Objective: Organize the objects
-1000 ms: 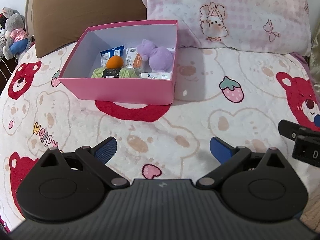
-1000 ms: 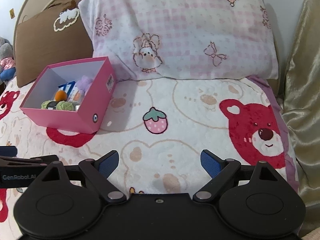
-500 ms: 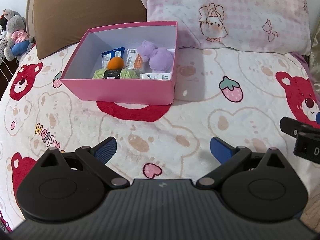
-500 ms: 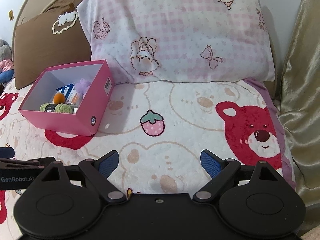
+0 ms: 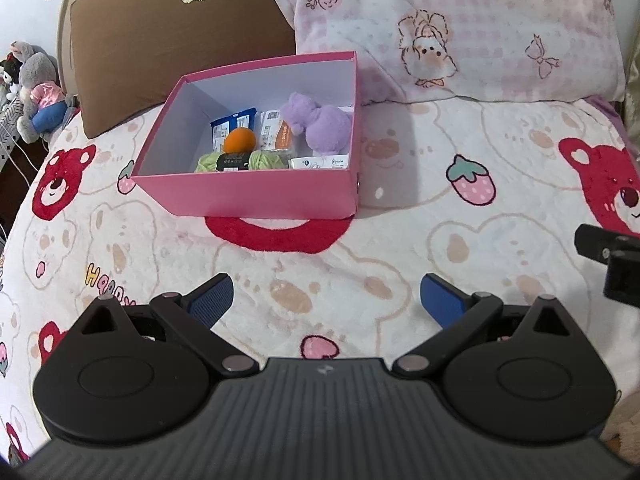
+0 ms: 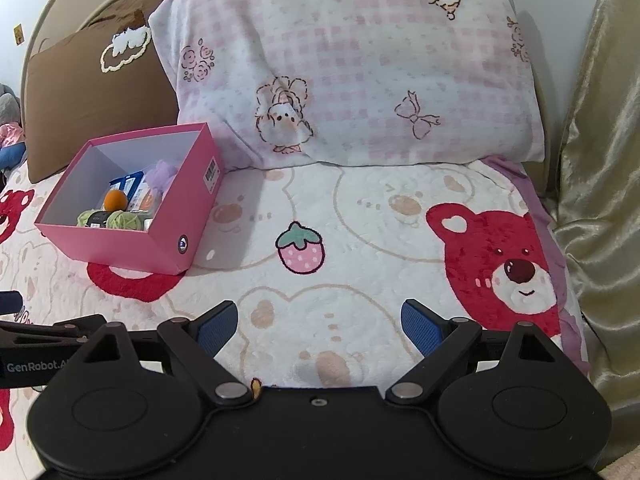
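Note:
A pink open box (image 5: 256,200) (image 6: 120,248) sits on the bear-print blanket near the pillows. Inside lie a purple plush toy (image 5: 320,124), an orange ball (image 5: 239,140), green yarn balls (image 5: 240,161), snack packets (image 5: 234,124) and a small white carton (image 5: 320,162). My left gripper (image 5: 326,300) hovers over the blanket in front of the box, open, with nothing between its blue pads. Further right, my right gripper (image 6: 320,322) is open too and holds nothing, with bare blanket under it. Each gripper shows at the edge of the other's view.
A pink checked pillow (image 6: 360,64) and a brown pillow (image 5: 172,40) lean against the headboard behind the box. Plush toys (image 5: 36,88) sit off the bed's left side. A gold curtain (image 6: 600,160) hangs at the right edge.

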### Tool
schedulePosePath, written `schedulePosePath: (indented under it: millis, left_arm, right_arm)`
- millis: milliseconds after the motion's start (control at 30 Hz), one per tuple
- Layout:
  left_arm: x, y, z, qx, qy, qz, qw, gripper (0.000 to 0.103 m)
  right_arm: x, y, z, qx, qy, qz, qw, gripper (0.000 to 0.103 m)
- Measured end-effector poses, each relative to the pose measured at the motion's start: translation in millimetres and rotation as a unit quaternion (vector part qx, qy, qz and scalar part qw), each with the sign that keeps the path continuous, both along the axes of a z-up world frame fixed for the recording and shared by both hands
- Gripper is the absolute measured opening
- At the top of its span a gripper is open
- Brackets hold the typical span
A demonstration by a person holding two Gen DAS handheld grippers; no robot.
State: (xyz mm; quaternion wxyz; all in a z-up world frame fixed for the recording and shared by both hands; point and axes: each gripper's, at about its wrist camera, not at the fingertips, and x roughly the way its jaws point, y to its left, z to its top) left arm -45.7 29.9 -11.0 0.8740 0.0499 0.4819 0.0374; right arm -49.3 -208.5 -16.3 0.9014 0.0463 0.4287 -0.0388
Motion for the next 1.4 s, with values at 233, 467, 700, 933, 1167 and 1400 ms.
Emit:
schedulePosePath:
  millis: [233,467,700,933,1167,1400]
  left_arm:
    - [-1.3,-0.5,-1.3,-0.007,0.006,-0.005,0.9999,0.101]
    - [-2.8,1.0,0.3,-0.025,0.006,-0.006,0.9997,0.101]
    - [-1.1,4.3,0.6,-0.023,0.008,0.002,0.9997,0.101]
    - [-2.9,-1.0,1.9,0.002,-0.002,0.005,1.0000,0.103]
    - [-4.2,-2.3,4.4,-0.003,-0.001,-0.002,1.0000,0.103]
    - [-6.1,0.1,5.7,0.002,-0.004,0.009,0.9999,0.103]
  right_arm:
    - [-0.9,-3.4,0.2,0.000,0.000,-0.005,1.000,0.091]
    - [-1.0,-3.7,0.1,-0.001,0.000,-0.005,1.000,0.091]
    - [-1.0,-4.4,1.2,0.000,-0.001,-0.005,1.000,0.091]
    - [-0.8,-3.9,1.8,-0.002,-0.001,-0.005,1.000,0.091]
    - [-0.8,-3.4,1.9,-0.002,-0.001,-0.005,1.000,0.091]
    - [-1.2,-2.7,1.9,-0.002,-0.001,-0.006,1.000,0.091]
